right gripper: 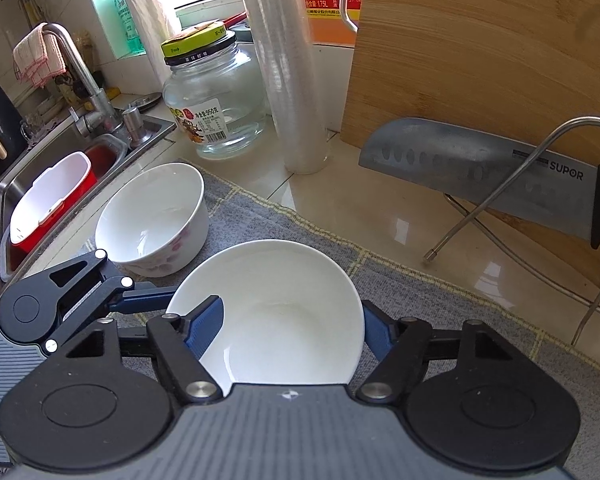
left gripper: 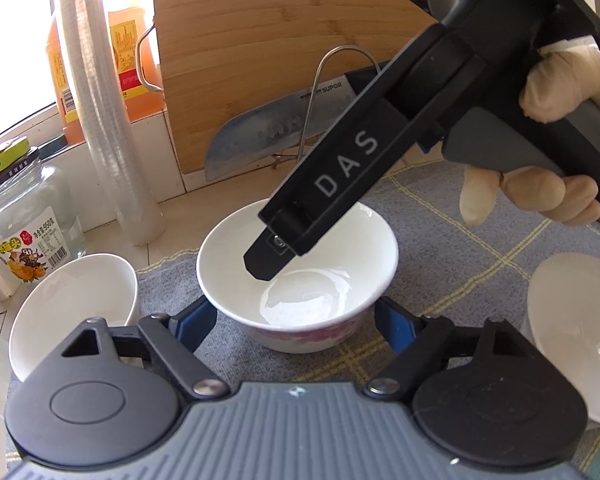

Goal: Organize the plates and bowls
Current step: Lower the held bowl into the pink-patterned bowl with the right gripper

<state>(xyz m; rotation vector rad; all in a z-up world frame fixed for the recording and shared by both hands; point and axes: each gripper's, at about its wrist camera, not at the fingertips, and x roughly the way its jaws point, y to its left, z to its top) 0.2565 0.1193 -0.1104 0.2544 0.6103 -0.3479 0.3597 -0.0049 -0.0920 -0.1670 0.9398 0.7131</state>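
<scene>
1. The bowl (left gripper: 352, 256) everything hangs on is the white one with pink flowers low on its outside. It stands upright, rim up, in the middle of the grey checked mat (left gripper: 440, 208).
2. The left gripper (left gripper: 295, 307) has it dead ahead and just below. The blue pads (left gripper: 198, 324) straddle the lower wall, one on each side. They look right at the porcelain, but I can't tell if they're actually squeezing or just framing it.
3. The right gripper (right gripper: 292, 307) comes in steeply from the far right, held by a gloved hand (left gripper: 556, 92). One finger (left gripper: 272, 256) dips inside the bowl and the other sits outside the right rim. So the wall is between the jaws, with a wide gap showing. I can't say whether it's clamped.
4. A bowl is round, so no long axis to line up with. My guess is what matters is the rim staying level, with both grippers on the same bowl.
5. A second flowered bowl (right gripper: 152, 216) sits to the far left on the mat edge, near the sink (right gripper: 112, 148). It's probably the nesting spot, and the left hand is nearer to it.
6. A white dish (left gripper: 572, 340) sits to the right. I can't tell if it's a plate or a bowl.
7. A cleaver (right gripper: 480, 168) leans on the bamboo board (right gripper: 480, 60) at the back, well apart.
</scene>
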